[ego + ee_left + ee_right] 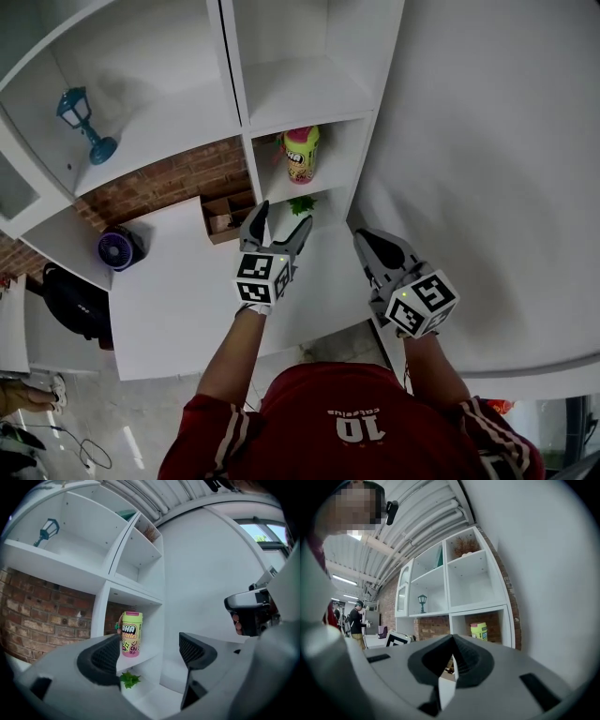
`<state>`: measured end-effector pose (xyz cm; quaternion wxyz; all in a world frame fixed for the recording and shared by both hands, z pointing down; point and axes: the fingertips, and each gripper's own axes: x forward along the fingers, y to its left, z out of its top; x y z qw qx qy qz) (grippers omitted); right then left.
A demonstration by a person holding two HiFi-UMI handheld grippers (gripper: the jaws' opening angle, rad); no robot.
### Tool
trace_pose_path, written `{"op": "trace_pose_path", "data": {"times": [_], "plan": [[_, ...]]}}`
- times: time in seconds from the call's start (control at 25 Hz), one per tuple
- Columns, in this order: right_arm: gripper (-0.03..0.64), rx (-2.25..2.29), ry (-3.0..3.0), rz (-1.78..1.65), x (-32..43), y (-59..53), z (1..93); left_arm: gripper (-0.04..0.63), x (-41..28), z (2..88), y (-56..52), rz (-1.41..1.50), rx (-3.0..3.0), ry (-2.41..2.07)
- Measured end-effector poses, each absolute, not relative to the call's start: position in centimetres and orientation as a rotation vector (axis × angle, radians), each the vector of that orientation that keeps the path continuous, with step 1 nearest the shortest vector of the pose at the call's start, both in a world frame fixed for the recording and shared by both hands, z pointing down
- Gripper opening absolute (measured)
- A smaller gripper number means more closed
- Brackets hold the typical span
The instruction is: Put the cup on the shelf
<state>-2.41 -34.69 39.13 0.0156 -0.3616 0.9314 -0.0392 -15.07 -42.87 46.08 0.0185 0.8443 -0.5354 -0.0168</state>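
Note:
The cup is yellow-green with a pink lid and cartoon print. It stands upright in a low compartment of the white shelf unit. My left gripper hovers just short of that compartment, its jaws wide apart with nothing between them. In the left gripper view the cup shows past the left fingertip, clear of the pads. My right gripper hangs to the right, near the wall, shut and empty. The right gripper view has the closed jaws low in the middle and the cup far behind them.
A green sprig lies on the ledge below the cup. A blue lantern stands in the left compartment. A small fan and a brown box sit by the white table. A person stands far off.

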Motion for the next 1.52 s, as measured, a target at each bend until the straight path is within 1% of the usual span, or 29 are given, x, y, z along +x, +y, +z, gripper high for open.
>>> {"op": "trace_pose_path", "data": {"times": [0.28, 0.64, 0.76, 0.88, 0.96, 1.08, 1.12, 1.28, 1.4, 1.52], "plan": [[0.005, -1.035, 2.899, -0.12, -0.1, -29.5, 37.7, 0.397, -15.4, 44.2, -34.3, -0.091, 2.541, -1.779], [0.005, -0.965, 2.909, -0.096, 5.4, -19.5, 37.5, 0.397, -13.4, 41.0, -17.5, -0.075, 2.498, -1.938], [0.005, -0.954, 2.897, -0.093, 6.2, -17.1, 37.5, 0.396, -14.5, 40.5, -12.1, -0.051, 2.453, -2.009], [0.005, -0.933, 2.897, -0.083, 5.7, -15.0, 37.3, 0.386, -17.2, 39.6, -7.3, -0.052, 2.379, -2.108], [0.005, -0.9, 2.899, -0.079, 4.7, -13.6, 36.7, 0.372, -19.2, 38.6, -4.6, -0.091, 2.341, -2.166], [0.005, -0.865, 2.888, -0.099, 3.5, -12.1, 35.9, 0.319, -21.0, 36.8, -2.0, -0.199, 2.333, -2.161], [0.005, -0.864, 2.88, -0.114, 3.3, -11.9, 35.6, 0.311, -21.3, 36.3, -1.7, -0.224, 2.348, -2.144], [0.005, -0.859, 2.845, -0.174, 1.6, -10.9, 33.8, 0.261, -22.3, 33.7, -0.8, -0.199, 2.442, -2.1], [0.005, -0.862, 2.836, -0.141, 0.1, -10.1, 32.2, 0.209, -23.8, 32.3, 0.0, -0.196, 2.47, -2.092], [0.005, -0.891, 2.828, -0.122, -0.8, -9.7, 31.7, 0.181, -25.1, 31.8, 0.4, -0.225, 2.47, -2.082]]}}
